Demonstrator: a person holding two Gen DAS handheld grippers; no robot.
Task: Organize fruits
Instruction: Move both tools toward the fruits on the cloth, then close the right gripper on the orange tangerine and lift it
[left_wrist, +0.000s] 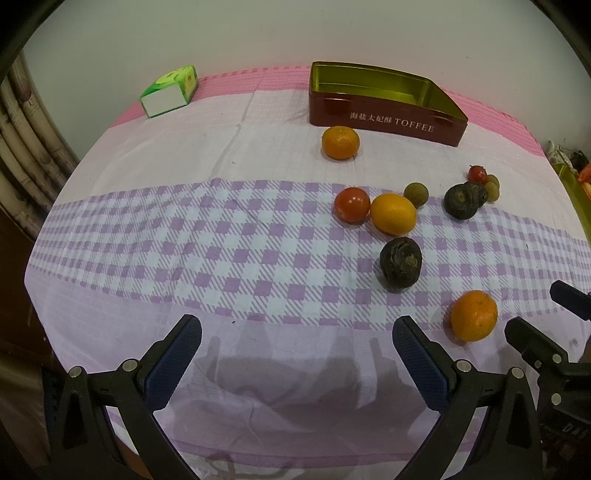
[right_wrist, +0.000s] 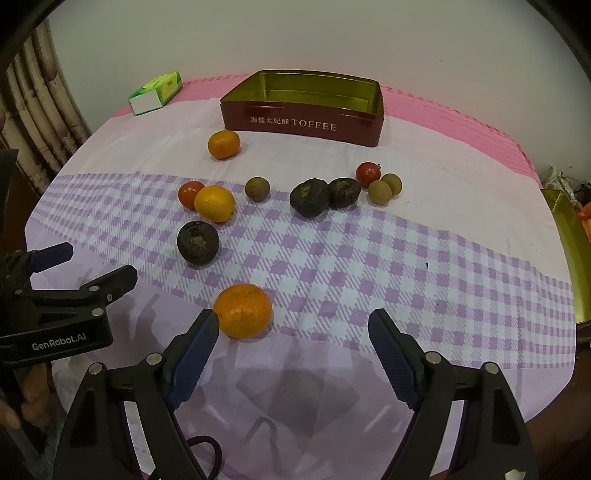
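Observation:
Fruits lie scattered on the checked tablecloth in front of a red TOFFEE tin (left_wrist: 384, 122) (right_wrist: 303, 125), which stands open and empty at the back. Nearest is an orange (right_wrist: 242, 311) (left_wrist: 474, 315), just ahead of my right gripper's left finger. Further off lie a dark wrinkled fruit (right_wrist: 197, 242) (left_wrist: 401, 264), a yellow-orange fruit (right_wrist: 214, 203) beside a red tomato (right_wrist: 189, 193), another orange (right_wrist: 223, 144), two more dark fruits (right_wrist: 309, 197), small brown longans (right_wrist: 380, 191) and a small red fruit (right_wrist: 368, 172). My left gripper (left_wrist: 297, 341) and right gripper (right_wrist: 293, 332) are open and empty.
A green and white carton (left_wrist: 170, 92) (right_wrist: 155, 93) lies at the back left near the wall. A gold tin's edge (right_wrist: 569, 236) shows at the far right, off the table. A curtain hangs at the left. The table edge curves close below both grippers.

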